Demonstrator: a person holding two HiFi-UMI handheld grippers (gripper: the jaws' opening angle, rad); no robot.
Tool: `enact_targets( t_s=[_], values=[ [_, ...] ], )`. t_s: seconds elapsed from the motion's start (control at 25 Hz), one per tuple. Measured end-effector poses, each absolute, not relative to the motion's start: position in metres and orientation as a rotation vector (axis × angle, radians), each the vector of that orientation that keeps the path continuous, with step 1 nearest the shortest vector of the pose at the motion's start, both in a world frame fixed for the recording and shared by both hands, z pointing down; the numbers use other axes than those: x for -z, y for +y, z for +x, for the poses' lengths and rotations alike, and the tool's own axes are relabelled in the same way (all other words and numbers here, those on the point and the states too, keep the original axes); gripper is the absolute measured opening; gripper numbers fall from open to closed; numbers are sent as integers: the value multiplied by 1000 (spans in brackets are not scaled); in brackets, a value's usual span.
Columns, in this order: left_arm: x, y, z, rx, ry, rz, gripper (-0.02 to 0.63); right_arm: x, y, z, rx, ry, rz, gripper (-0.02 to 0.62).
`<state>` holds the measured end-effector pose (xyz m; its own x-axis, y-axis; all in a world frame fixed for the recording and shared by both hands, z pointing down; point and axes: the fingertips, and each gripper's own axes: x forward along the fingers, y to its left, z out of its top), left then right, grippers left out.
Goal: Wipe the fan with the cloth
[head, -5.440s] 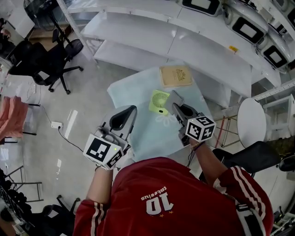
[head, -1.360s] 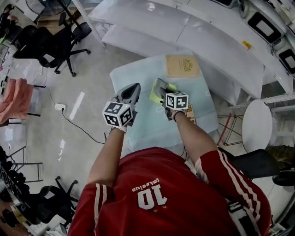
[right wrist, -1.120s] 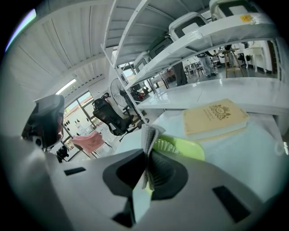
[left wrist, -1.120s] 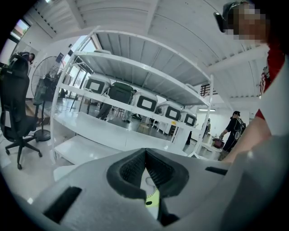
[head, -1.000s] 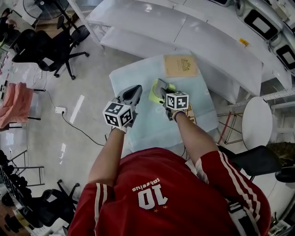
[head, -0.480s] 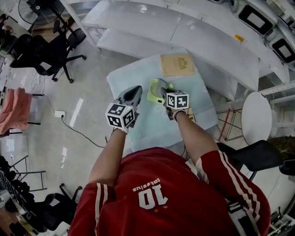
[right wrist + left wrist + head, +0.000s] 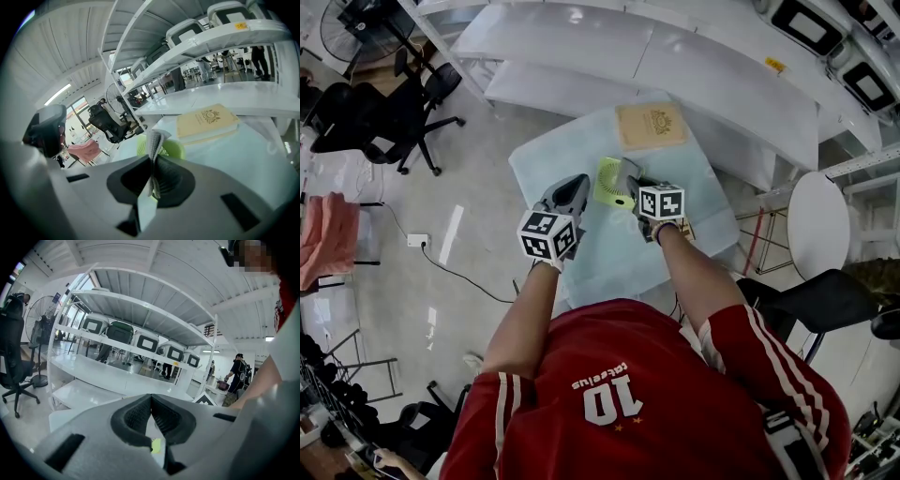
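The small green fan (image 7: 608,184) lies flat on the pale blue table (image 7: 546,157), left of the tip of my right gripper (image 7: 631,181). That gripper is shut on a folded pale cloth (image 7: 153,140), which sticks up from the jaws. In the right gripper view the fan (image 7: 172,148) shows just behind the cloth, partly hidden by it and by my right gripper (image 7: 152,161). My left gripper (image 7: 576,186) hovers just left of the fan, its jaws closed on nothing. In its own view my left gripper (image 7: 151,400) hides most of the table; only a sliver of green shows below.
A tan book (image 7: 652,125) lies at the table's far side, beyond the fan, and is seen again in the right gripper view (image 7: 206,122). White shelving (image 7: 675,56) runs behind the table. Black office chairs (image 7: 366,108) stand on the floor to the left.
Since 5.4 s ago both grippers have reached forward to the fan. Over the last second more of the fan shows to the left of the right gripper.
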<state>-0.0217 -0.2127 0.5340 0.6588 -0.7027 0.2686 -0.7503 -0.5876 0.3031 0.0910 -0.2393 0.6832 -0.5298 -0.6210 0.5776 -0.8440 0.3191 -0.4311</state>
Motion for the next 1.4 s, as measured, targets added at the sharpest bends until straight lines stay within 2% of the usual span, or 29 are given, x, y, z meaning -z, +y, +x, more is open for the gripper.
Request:
enact_targets(
  t_s=[1.4],
  values=[
    [-553,-191,-17,-159,-1114,2412,6,-676,-201,138,-1030,-2206,1466,23]
  ],
)
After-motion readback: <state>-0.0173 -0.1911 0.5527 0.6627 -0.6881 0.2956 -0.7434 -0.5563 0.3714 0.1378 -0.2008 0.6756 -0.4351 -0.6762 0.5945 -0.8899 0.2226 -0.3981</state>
